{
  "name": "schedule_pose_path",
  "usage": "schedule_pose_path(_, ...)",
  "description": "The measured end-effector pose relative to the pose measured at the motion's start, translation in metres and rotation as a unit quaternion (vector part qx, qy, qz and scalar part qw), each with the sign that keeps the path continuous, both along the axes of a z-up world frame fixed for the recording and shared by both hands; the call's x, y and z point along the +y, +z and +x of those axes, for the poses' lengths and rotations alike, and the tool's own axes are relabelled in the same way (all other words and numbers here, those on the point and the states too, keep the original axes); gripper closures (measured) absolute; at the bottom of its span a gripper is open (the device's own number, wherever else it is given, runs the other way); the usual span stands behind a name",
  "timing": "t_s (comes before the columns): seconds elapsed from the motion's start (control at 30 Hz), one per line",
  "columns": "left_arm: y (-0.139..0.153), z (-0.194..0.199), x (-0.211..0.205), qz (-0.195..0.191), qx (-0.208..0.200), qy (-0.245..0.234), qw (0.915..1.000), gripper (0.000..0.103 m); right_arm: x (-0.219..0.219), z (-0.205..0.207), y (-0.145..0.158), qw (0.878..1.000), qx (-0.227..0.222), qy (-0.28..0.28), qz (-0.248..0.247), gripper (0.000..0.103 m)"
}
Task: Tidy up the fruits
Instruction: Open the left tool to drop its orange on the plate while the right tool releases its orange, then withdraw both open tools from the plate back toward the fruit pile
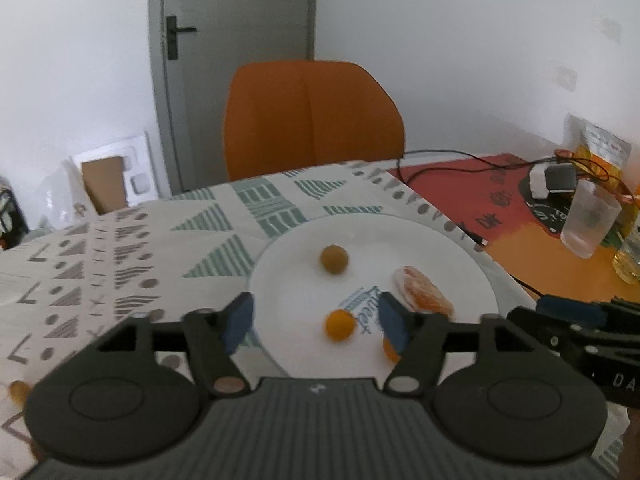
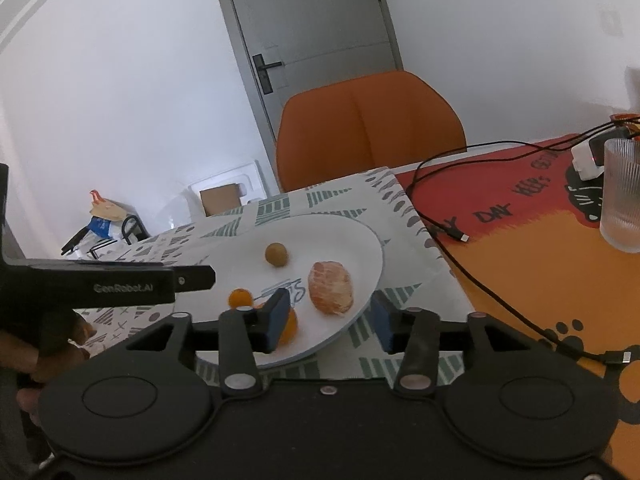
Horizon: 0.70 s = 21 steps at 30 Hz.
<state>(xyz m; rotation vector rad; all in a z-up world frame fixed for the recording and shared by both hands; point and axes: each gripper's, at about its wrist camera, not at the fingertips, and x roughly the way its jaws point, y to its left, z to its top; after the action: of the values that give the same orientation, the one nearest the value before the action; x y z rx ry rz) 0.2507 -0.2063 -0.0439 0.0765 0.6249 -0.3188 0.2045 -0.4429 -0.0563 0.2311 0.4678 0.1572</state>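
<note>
With both the left gripper [image 1: 316,320] and right gripper [image 2: 330,320] spread wide and empty over the plate [image 1: 460,248], lower squarely around one small orange fruit [image 1: 340,325] (it rolls easily, I judge) before closing gently.

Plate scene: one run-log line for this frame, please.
left gripper: open, above plate | right gripper: open, at plate rim | on plate: peeled mandarin, three small round fruits

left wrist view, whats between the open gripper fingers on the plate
A small orange fruit lies in the gap of the left gripper, on the white plate beside its printed logo. The left wrist view shows this; the gripper is open and not touching it.
</note>
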Motion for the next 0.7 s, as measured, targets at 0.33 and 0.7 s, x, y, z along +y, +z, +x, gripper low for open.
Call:
schedule_pose_path(0.33,0.015,-0.032,0.018,-0.008,-0.029,0.019,0.9994,0.007,0.010,-0.015,0.008,1.000,-0.003,-0.007,-0.011,0.008)
schedule_pose_path(0.7,0.027,-0.072,0.048,-0.019,-0.048,0.061,0.9968,0.002,0.017,-0.032,0.015,1.000,-0.011,-0.018,-0.019,0.000)
